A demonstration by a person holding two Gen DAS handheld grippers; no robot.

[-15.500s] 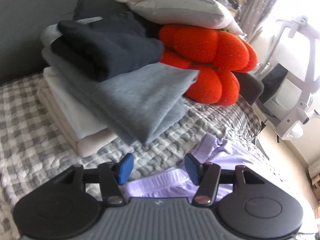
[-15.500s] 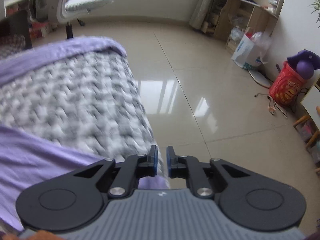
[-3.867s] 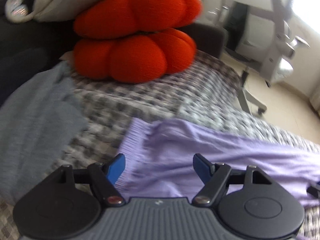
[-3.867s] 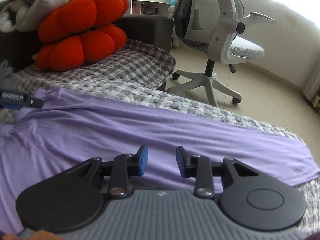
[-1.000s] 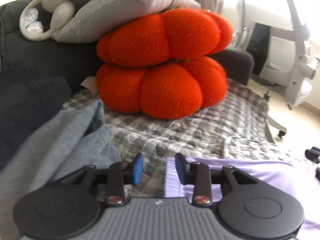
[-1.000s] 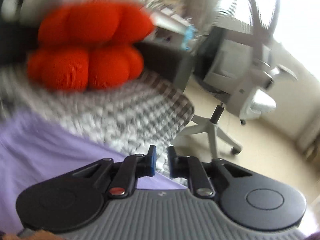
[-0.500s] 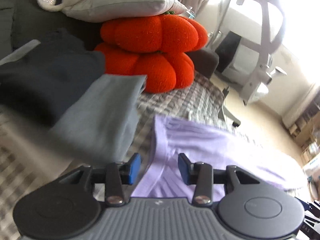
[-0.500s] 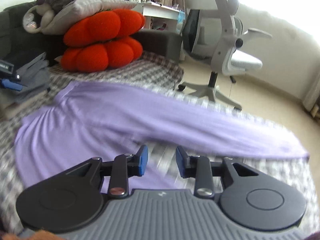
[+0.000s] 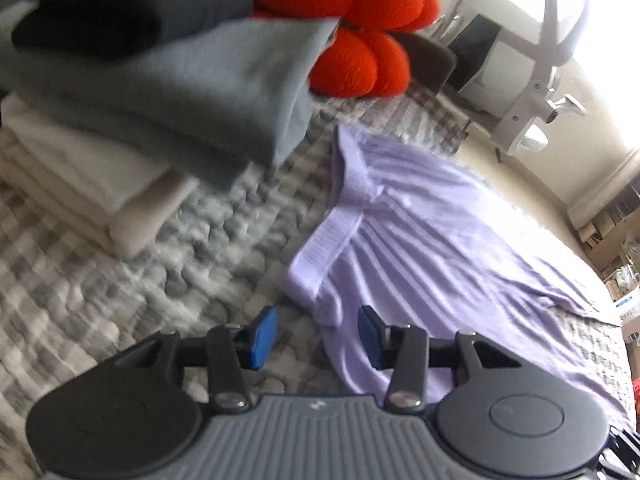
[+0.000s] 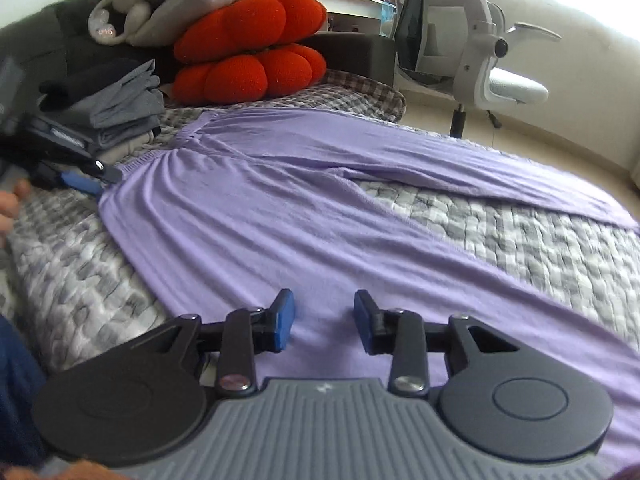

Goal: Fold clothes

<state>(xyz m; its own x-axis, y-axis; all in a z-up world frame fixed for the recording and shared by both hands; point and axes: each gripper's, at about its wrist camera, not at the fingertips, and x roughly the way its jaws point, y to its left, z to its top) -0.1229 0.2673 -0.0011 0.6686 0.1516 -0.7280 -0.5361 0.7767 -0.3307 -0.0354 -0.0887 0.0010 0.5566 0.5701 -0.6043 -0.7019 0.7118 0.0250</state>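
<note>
A grey checked quilt (image 10: 520, 232) covers the bed, with a white office chair (image 10: 496, 76) on the floor beyond. The lavender trousers (image 10: 304, 200) lie spread flat across the quilt; only the right wrist view shows both legs. The folded stack (image 9: 132, 92) fills the left view beside the waistband (image 9: 340, 216). The right gripper (image 10: 324, 316) and the left gripper (image 9: 316, 330) hover over the fabric, jaws wide, holding nothing.

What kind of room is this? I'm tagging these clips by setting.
Probably a bedroom or home study: a quilted checked cover with stacked folded clothes, orange cushions, and a white office chair beside a desk.
</note>
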